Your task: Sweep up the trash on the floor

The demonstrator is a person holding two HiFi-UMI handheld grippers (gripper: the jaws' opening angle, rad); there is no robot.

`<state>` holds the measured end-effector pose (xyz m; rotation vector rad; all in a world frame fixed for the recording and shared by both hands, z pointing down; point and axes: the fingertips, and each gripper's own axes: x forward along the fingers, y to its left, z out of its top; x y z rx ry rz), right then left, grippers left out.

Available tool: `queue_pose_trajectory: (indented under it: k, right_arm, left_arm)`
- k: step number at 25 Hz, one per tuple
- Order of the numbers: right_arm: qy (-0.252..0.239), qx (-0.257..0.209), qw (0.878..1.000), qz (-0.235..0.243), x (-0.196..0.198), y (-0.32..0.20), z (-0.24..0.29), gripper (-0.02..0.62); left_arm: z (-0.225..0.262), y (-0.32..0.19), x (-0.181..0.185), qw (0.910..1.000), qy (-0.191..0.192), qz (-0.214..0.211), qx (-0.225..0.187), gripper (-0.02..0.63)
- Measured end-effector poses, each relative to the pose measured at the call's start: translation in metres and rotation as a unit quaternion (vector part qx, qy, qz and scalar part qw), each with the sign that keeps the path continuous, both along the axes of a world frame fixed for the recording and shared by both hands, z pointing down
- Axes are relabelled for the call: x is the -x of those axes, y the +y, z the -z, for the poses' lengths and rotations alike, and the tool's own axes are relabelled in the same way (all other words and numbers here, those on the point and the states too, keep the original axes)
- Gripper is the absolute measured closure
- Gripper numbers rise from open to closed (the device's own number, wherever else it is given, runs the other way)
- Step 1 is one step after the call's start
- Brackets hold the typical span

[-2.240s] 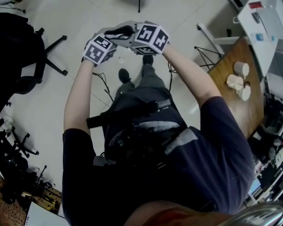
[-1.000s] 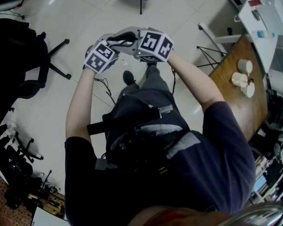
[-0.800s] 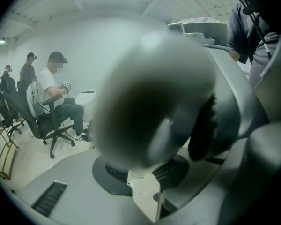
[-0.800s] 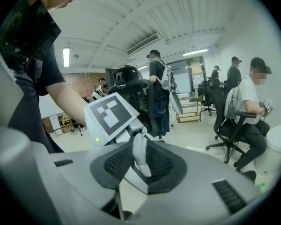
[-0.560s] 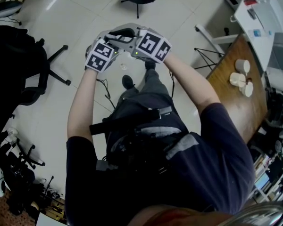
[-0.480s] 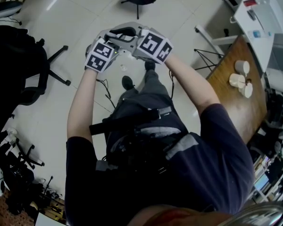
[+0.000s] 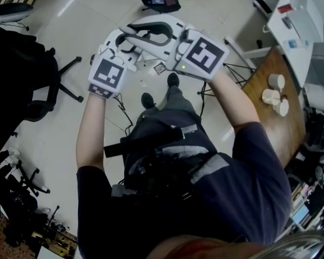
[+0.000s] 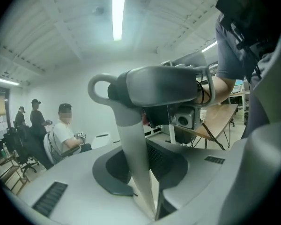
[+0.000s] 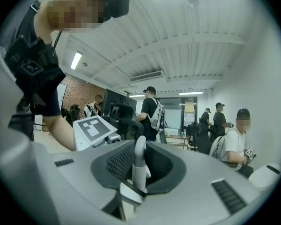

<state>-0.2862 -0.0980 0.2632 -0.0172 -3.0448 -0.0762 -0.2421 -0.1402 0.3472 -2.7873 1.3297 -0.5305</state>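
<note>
Both tools are cut off below the jaws, so you cannot tell broom from dustpan, nor whether the two parts join. Your left hand-held gripper (image 8: 143,170) has just been closing its jaws, and they pinch a smooth grey handle (image 8: 131,135): a tapering matt plastic stem topped by a round hanging loop. Your right hand-held gripper (image 9: 139,167) has likewise just been closing, and its jaws pinch a slim pale shaft (image 9: 139,149) with a rounded tip. In the head view both grippers are raised side by side. The trash (image 7: 159,67) — small pale scraps, too small to identify — lies on the glossy tiled floor (image 7: 54,128) near your shoes (image 7: 147,100).
</note>
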Motion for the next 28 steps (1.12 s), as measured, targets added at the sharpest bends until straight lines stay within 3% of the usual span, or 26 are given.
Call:
queue_pose_trajectory:
  k: [5,10,18,22,28]
  right_arm:
    - [-0.032,-0.003,0.999,0.015,-0.003,0.014,0.054,0.506]
    - [-0.05,-0.009,0.997,0.06,0.003,0.028,0.08,0.506]
    - [-0.053,0.035,0.98,0.188,0.015,0.05,0.069,0.507]
    - [-0.039,0.031,0.973,0.223,0.027,0.061,0.048,0.508]
    - [-0.004,0.036,0.964,0.262,0.046,0.067,0.01,0.508]
  left_arm:
    - [0.075,0.015,-0.002,0.9975,0.032,0.006,-0.063,0.54]
    - [0.1,0.027,0.012,0.9956,0.012,0.034,-0.087,0.532]
    - [0.072,0.045,0.036,0.9927,-0.037,0.106,-0.044,0.537]
    - [0.049,0.053,0.055,0.9859,-0.076,0.145,-0.036,0.537]
    - [0.015,0.059,0.084,0.9744,-0.08,0.209,-0.014,0.546]
